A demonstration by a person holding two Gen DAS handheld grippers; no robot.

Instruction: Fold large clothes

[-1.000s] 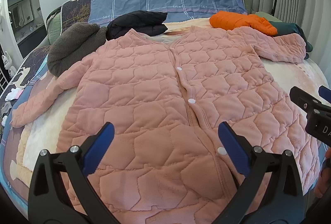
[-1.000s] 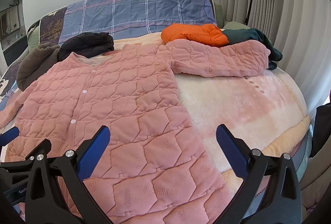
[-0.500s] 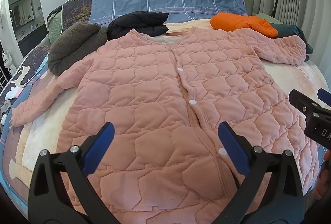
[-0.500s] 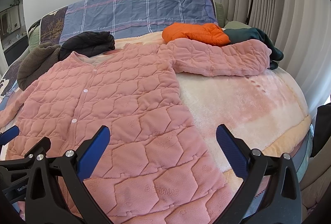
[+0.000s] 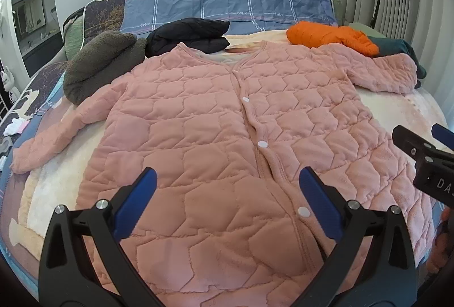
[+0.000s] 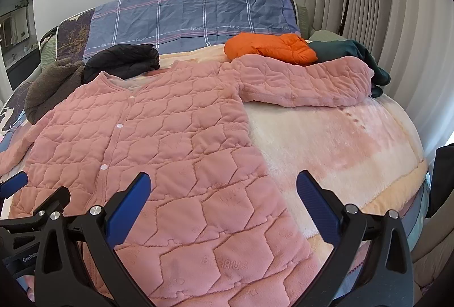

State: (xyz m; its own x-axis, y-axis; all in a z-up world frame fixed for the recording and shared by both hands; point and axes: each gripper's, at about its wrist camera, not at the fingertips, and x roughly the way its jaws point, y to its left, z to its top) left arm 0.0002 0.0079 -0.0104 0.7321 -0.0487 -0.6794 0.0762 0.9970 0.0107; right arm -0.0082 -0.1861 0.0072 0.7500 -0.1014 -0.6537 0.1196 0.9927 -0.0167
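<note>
Pink quilted button-front jacket laid flat, front up, on the cream plush blanket.
Both sleeves are spread sideways; the left gripper and right gripper are held released above the near hem, nothing grasped; an orange padded garment is noted at the far right.

Between my left gripper fingers I see the pink jacket: plush, matt fleece quilted in raised hexagons, with smooth white snaps (plastic, by their look). The fingers carry ribbed blue pads on matt black plastic with shiny metal screws. Right of my right gripper fingers lies a fuzzy cream blanket; beyond them, a slick orange puffer.
</note>
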